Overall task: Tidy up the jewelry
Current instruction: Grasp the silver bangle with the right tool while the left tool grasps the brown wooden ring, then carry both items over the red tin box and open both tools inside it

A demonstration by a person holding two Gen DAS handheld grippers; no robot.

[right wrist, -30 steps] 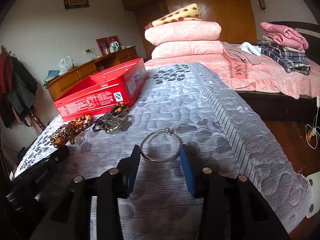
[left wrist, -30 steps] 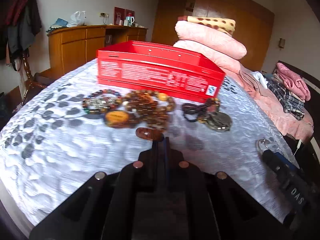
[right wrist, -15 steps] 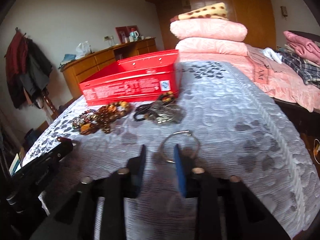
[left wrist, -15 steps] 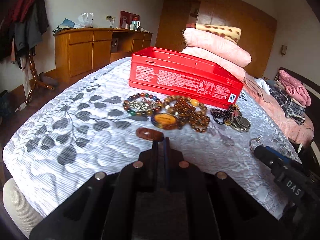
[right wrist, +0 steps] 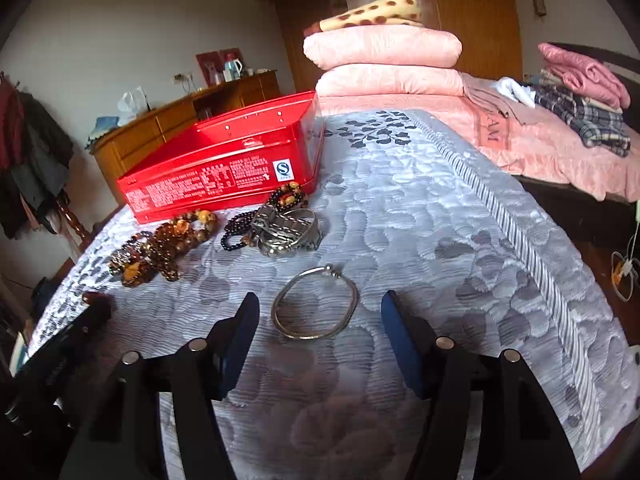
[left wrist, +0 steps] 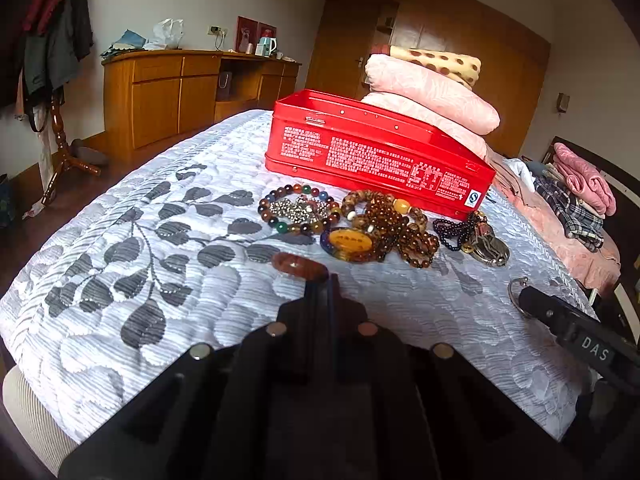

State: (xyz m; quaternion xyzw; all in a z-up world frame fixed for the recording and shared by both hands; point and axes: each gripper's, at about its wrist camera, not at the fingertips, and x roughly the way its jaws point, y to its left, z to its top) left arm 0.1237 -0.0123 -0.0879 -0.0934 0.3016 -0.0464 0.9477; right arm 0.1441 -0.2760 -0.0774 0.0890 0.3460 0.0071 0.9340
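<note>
From the left wrist view, the left tongs [left wrist: 320, 280] were pressed together with no gap, their tip at a reddish-brown oval stone [left wrist: 300, 266] on the grey leaf-patterned bedspread [left wrist: 140, 248]; whether they pinched its edge could not be told; the red tin box [left wrist: 376, 156] stood open behind the jewelry, its side covered in small white print too fine to read, with a white square label bearing a blue "S" mark [left wrist: 474, 199] at its right end; the letters "DAS" [left wrist: 595, 353] showed on the right tongs [left wrist: 532, 300], which entered from the right; in front of the box lay a multicoloured bead bracelet [left wrist: 298, 214], a heap of brown bead strands [left wrist: 396, 228] with one amber pendant [left wrist: 351, 241], a dark bead string [left wrist: 456, 232] and a metal piece [left wrist: 490, 249]; bare bedspread stretched to the left edge of the bed.

From the right wrist view, the right tongs [right wrist: 320, 312] stood wide apart, one thin silver bangle [right wrist: 315, 308] lying flat on the bedspread between the two blue-padded fingers [right wrist: 400, 344], touching neither; the box [right wrist: 224, 168] showed the same "S" label; open bedspread ran right to the striped edge [right wrist: 508, 216].
</note>
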